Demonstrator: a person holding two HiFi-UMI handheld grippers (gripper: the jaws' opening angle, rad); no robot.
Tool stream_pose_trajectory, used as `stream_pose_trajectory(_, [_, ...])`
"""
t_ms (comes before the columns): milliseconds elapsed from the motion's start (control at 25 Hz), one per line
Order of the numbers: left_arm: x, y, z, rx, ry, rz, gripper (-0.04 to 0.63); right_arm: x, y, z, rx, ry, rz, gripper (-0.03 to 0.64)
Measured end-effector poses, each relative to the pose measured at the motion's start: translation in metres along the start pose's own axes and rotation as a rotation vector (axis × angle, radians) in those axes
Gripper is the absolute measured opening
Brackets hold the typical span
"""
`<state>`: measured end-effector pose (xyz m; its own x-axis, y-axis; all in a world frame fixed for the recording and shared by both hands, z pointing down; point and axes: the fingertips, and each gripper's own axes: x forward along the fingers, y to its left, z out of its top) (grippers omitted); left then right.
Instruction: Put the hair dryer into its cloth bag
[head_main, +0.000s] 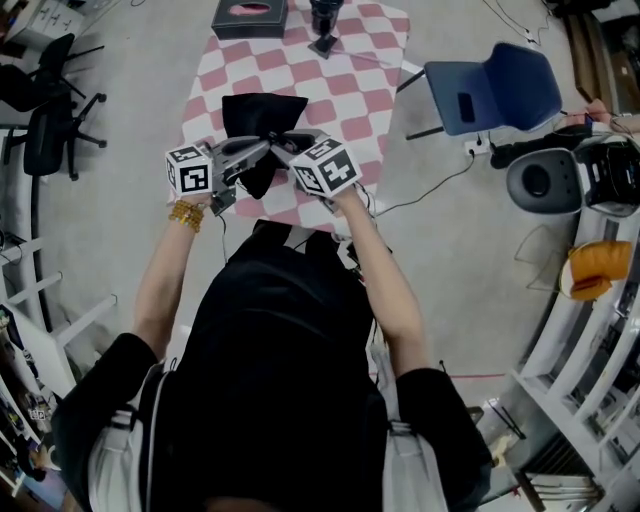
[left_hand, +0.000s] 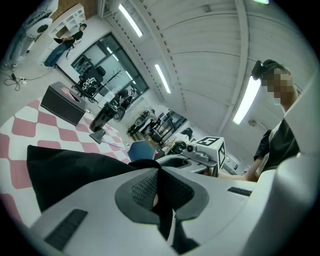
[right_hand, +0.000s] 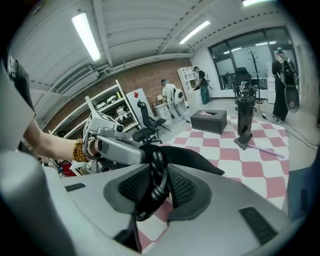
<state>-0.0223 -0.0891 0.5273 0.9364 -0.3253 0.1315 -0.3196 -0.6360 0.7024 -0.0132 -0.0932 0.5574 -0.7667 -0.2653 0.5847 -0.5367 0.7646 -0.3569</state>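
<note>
The black cloth bag (head_main: 262, 115) hangs bunched between my two grippers, over the near part of the pink-and-white checked table (head_main: 375, 60). My left gripper (head_main: 262, 150) is shut on a fold of the bag (left_hand: 75, 167), with cloth pinched between its pads (left_hand: 145, 187). My right gripper (head_main: 284, 146) meets it tip to tip and is shut on the bag's gathered cloth (right_hand: 195, 160) together with a looped black cord (right_hand: 159, 175). Each gripper shows in the other's view: left gripper (right_hand: 117, 147), right gripper (left_hand: 192, 152). No hair dryer is plainly visible.
A dark box (head_main: 250, 18) and a black upright object on a base (head_main: 325, 25) stand at the table's far end. A blue chair (head_main: 495, 90) is to the right, a black office chair (head_main: 50, 130) to the left. Cables lie on the floor.
</note>
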Motion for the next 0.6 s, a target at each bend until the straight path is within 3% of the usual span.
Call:
stream_pose_trajectory(80, [-0.008,0.001,0.007,-0.023,-0.038,-0.021,0.026,-0.001,0.006,0.007,0.022,-0.052,0.033,0.117])
stream_pose_trajectory(360, [-0.027,-0.016,0.029,-0.067,-0.170,-0.063,0.026,-0.032,0.014,0.017,0.111,-0.293,0.276,0.151])
stream_pose_trajectory(600, [-0.020,-0.031,0.041,-0.105,-0.243,-0.122,0.026,-0.062,0.011,0.010,0.163,-0.445,0.358,0.193])
